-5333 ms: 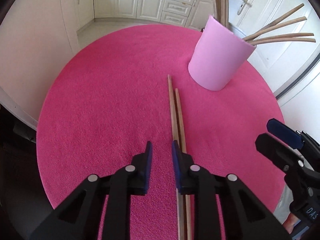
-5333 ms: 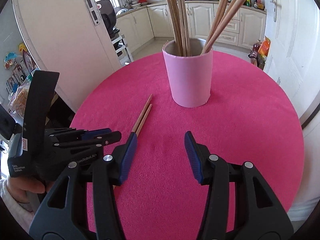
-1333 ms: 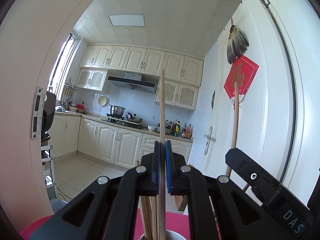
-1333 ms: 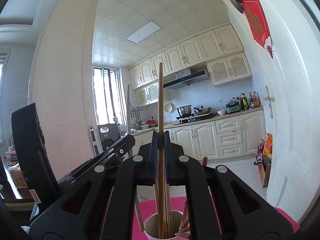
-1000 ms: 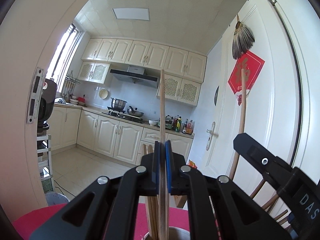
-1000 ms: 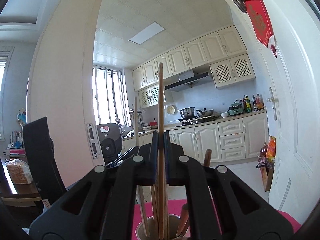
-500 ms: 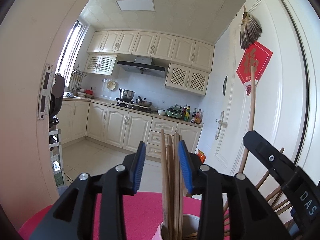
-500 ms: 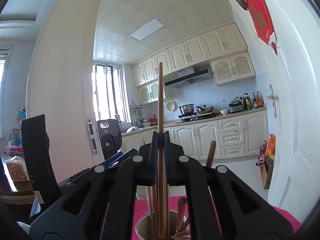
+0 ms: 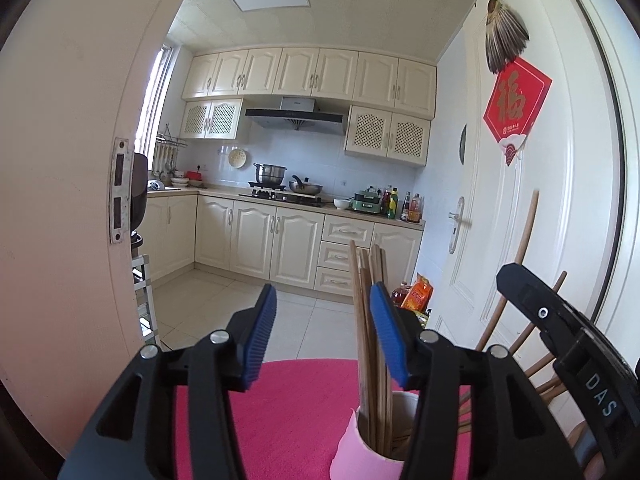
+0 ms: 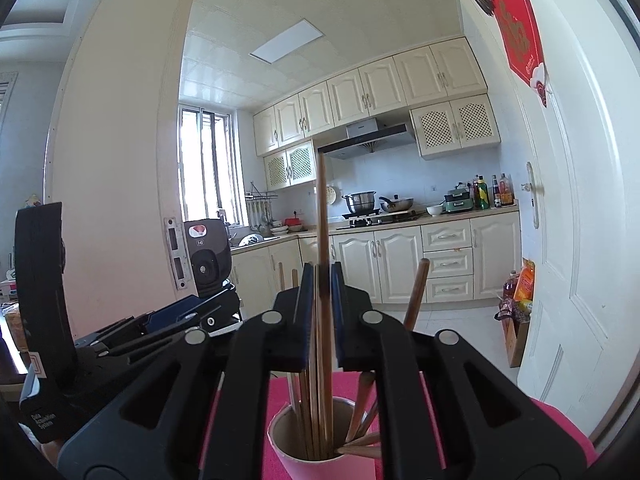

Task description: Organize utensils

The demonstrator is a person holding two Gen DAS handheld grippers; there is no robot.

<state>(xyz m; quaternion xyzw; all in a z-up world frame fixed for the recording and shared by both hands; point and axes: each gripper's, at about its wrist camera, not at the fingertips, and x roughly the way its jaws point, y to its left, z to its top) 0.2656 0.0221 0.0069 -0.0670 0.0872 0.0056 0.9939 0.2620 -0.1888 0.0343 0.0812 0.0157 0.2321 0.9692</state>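
Note:
A pink cup [image 9: 352,452] full of wooden chopsticks [image 9: 370,336] stands on the pink table [image 9: 296,400]. My left gripper [image 9: 322,320] is open and still opening. Nothing is between its fingers, and the cup's chopsticks rise just in front of its right finger. My right gripper [image 10: 320,312] hovers over the cup [image 10: 320,466], its jaws opening a narrow gap. One upright chopstick [image 10: 322,220] stands loose between the pads with its lower end inside the cup. The right gripper [image 9: 560,340] also shows at the right of the left wrist view, and the left gripper [image 10: 172,320] at the left of the right wrist view.
Past the table lies a kitchen with cream cabinets [image 9: 276,240] and a stove. A white door [image 9: 560,200] stands close on the right and a wall edge [image 9: 60,200] on the left. Bags and bottles [image 10: 520,292] sit on the floor by the door.
The left jaws opened and their chopstick dropped into the cup; that gripper drifted left of the cup. The right jaws parted slightly and their chopstick slid down a little.

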